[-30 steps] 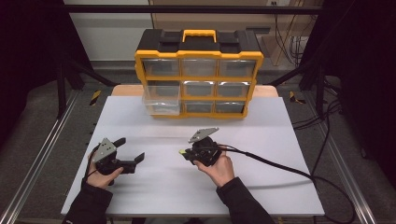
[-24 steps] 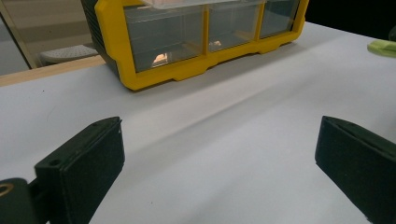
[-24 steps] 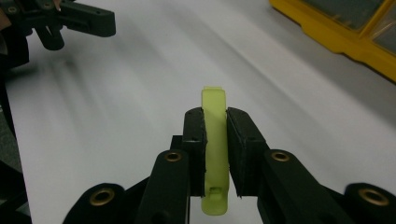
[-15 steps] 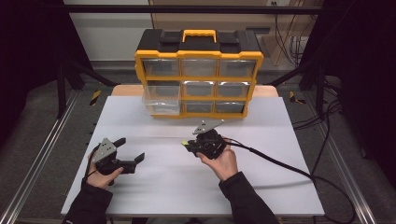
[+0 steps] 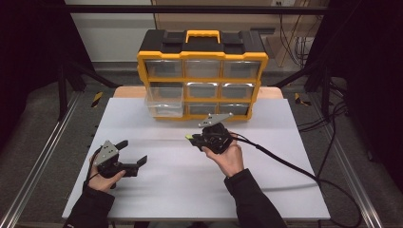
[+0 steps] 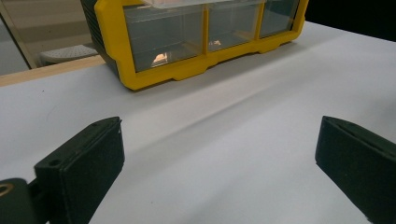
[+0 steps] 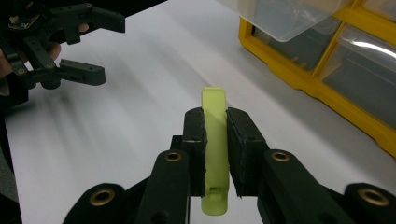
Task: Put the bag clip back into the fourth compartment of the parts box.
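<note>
So my right gripper (image 7: 215, 154) is clamped tight on a lime-green plastic piece (image 7: 215, 140), a flat narrow strip that sits upright between the two pads and pokes out past the tips. From the high view the same gripper (image 5: 196, 138) is up off the white table (image 5: 285, 190), just in front of the yellow and black drawer organizer (image 5: 202, 61), with the green tip pointing toward my left side. The organizer sits at the far edge of the table, and one clear drawer (image 5: 164, 97) on its left column, middle row, is pulled out toward me. In the right gripper view that open drawer (image 7: 280, 18) shows at the top, above and to the right of the green piece. My left gripper (image 5: 130, 154) rests low on the table near the left edge, well apart from the other one, jaws spread wide with nothing between them; in its own view I just see bare table between the pads and the organizer's bottom row (image 6: 187, 42) beyond.
</note>
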Motion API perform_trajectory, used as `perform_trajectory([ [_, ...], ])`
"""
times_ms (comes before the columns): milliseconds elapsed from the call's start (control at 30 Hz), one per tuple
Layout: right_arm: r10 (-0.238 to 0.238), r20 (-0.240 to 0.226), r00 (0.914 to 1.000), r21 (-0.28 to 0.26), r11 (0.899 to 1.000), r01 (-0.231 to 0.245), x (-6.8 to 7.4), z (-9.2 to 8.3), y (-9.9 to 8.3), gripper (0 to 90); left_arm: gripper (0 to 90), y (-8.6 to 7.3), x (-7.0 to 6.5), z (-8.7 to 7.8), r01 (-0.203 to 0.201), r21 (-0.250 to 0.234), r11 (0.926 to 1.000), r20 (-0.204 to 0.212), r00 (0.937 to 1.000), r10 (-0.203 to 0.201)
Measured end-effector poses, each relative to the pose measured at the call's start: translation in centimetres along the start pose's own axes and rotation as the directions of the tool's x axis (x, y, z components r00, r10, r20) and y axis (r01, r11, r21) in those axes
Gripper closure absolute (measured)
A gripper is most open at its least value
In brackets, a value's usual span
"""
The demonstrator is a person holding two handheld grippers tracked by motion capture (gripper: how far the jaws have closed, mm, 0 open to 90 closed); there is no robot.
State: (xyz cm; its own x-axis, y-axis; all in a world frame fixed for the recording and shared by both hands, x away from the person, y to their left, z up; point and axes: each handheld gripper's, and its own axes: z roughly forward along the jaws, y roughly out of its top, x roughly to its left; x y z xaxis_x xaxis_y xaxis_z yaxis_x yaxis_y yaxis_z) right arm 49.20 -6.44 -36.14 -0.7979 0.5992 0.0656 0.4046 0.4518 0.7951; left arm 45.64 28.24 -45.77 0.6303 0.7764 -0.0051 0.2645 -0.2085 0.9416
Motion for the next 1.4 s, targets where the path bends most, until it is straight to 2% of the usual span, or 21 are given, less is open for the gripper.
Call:
perform_trajectory([
  [1400, 0.001, 0.055, 0.9985, -0.075, 0.997, 0.003, -2.5, -1.9, 4.7, 78.3, 1.2, -0.1, 0.0, 0.1, -0.004, 0.006, 1.0, 0.005, 1.0, 0.004],
])
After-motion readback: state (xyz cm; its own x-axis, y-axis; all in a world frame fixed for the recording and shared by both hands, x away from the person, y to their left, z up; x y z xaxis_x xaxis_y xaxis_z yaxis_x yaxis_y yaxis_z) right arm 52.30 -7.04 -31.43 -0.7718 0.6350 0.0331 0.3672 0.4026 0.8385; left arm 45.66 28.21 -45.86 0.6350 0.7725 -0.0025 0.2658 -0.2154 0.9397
